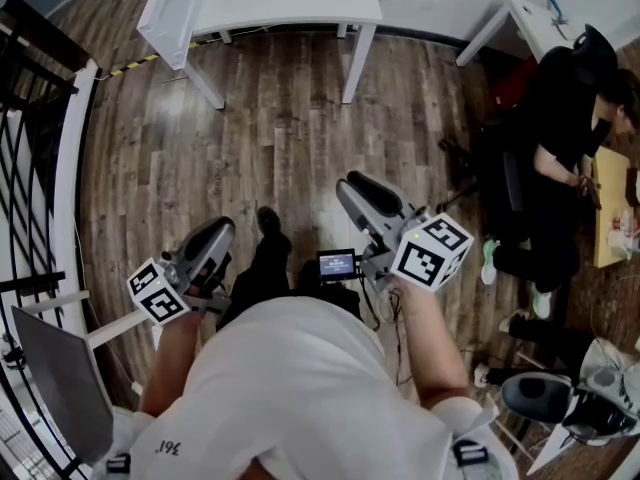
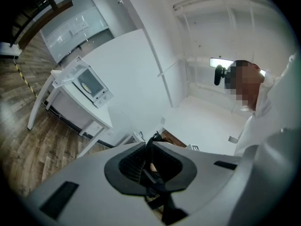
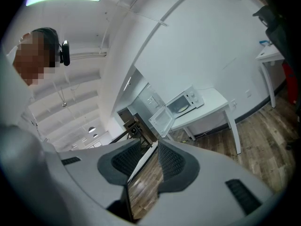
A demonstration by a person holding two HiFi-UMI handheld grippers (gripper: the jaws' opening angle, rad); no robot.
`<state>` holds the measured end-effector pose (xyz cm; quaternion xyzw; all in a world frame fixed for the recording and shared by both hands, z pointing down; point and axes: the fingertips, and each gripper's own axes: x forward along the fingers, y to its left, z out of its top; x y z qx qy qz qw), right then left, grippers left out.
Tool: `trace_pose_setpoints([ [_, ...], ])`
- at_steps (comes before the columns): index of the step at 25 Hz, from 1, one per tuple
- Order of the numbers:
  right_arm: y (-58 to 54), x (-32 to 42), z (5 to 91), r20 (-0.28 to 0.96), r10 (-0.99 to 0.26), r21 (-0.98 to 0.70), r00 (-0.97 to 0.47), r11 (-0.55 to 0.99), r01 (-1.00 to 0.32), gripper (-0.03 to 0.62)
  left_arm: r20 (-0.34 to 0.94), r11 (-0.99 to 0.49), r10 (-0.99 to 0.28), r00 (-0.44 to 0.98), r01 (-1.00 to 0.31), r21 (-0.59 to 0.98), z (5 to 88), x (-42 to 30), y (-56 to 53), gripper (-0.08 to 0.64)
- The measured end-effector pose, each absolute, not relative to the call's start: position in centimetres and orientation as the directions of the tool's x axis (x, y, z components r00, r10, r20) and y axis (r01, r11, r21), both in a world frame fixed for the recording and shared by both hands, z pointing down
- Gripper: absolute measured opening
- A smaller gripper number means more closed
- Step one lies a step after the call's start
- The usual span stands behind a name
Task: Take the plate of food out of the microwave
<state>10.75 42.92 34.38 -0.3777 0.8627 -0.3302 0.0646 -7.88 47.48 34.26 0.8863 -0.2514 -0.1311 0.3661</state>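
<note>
A white microwave (image 2: 88, 83) stands on a white table (image 2: 101, 114) across the room, its door (image 3: 162, 120) swung open. Inside it lies a plate of yellowish food (image 3: 181, 108). Both grippers are held level in front of the person, far from the table (image 1: 270, 3). The jaws of my left gripper (image 2: 154, 138) are shut, tips touching, with nothing between them. My right gripper (image 3: 155, 146) is open, and only wood floor shows through its narrow gap. In the head view the left gripper (image 1: 220, 230) and right gripper (image 1: 350, 185) point toward the table.
Wood floor (image 1: 280, 148) lies between me and the table. A person in black (image 1: 560, 138) sits at the right by a second white desk (image 1: 500, 23). A black railing (image 1: 30, 118) runs along the left. An office chair (image 1: 545, 393) stands at the lower right.
</note>
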Motion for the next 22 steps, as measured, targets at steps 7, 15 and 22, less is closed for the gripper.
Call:
trace_pose_setpoints([
  [7, 35.2, 9.6, 34.3, 0.15, -0.73, -0.604, -0.667, 0.466, -0.646, 0.114, -0.047, -0.607, -0.543, 0.839, -0.353, 0.712, 35.1, -9.5, 38.2, 0.026],
  [15, 24.1, 5.3, 33.7, 0.172, -0.749, -0.598, -0.64, 0.437, -0.672, 0.114, -0.026, -0.632, -0.494, 0.869, -0.338, 0.698, 34.0, -11.5, 26.6, 0.025],
  [22, 16.3, 1.7, 34.1, 0.177, -0.757, -0.601, -0.629, 0.423, -0.678, 0.114, 0.011, -0.637, -0.476, 0.88, -0.353, 0.686, 34.4, -14.1, 19.5, 0.025],
])
